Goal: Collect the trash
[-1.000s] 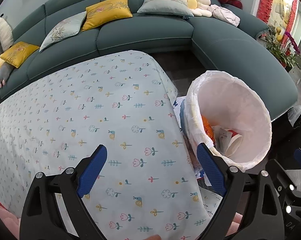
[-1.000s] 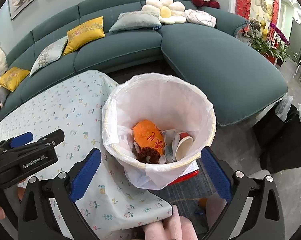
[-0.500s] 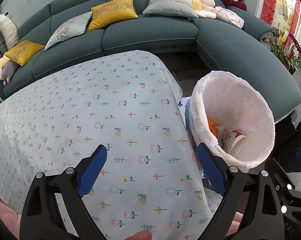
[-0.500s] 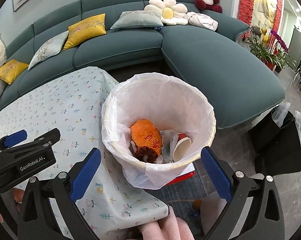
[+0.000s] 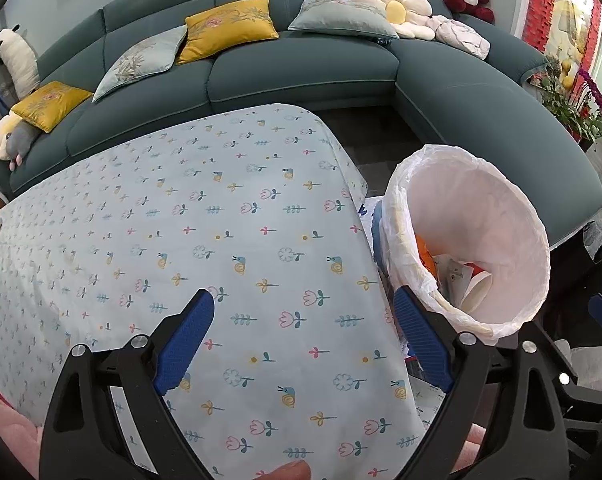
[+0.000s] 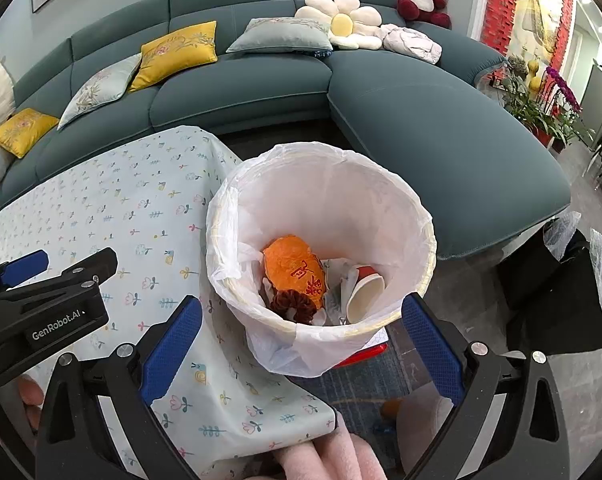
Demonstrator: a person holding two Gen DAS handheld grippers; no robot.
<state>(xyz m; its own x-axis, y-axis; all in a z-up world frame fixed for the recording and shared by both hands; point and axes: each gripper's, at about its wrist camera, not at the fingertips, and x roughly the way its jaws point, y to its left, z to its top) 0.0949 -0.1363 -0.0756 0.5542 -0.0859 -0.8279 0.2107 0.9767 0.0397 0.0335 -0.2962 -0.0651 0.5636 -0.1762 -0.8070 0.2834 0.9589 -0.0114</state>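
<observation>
Trash bin (image 6: pixel 321 240) stands on the floor just beside the right-hand edge of the table (image 5: pixel 181 220), lined with a white plastic bag (image 6: pixel 285 352) whose slack folds over the rim and hangs down the near side. Contents visible from the right wrist view: a crumpled orange wrapper (image 6: pixel 295 270) with red characters, a dark brown frilled item (image 6: pixel 291 304) touching its lower edge, a paper cup (image 6: pixel 363 292) with a red outside lying on its side with the mouth facing the camera, and white paper scraps (image 6: pixel 337 276) between wrapper and cup. From the left wrist view only part of these shows over the rim.

The table carries a pale blue cloth printed with small flowers and snails; the cloth surface in view is bare. A red-and-white flat object (image 6: pixel 365 350) lies under the bin's near side on a blue rug (image 6: pixel 361 384).

Left gripper (image 5: pixel 305 344) hangs over the near part of the cloth, its blue-padded fingers (image 5: pixel 185 340) spread wide, nothing between them. Right gripper (image 6: pixel 301 348) sits over the bin's near rim, fingers (image 6: pixel 173 344) likewise wide apart and holding nothing. The left gripper's body also shows at the left edge of the right wrist view.

A teal sectional sofa (image 6: pixel 421 128) with yellow and grey cushions curves behind the table and bin.
</observation>
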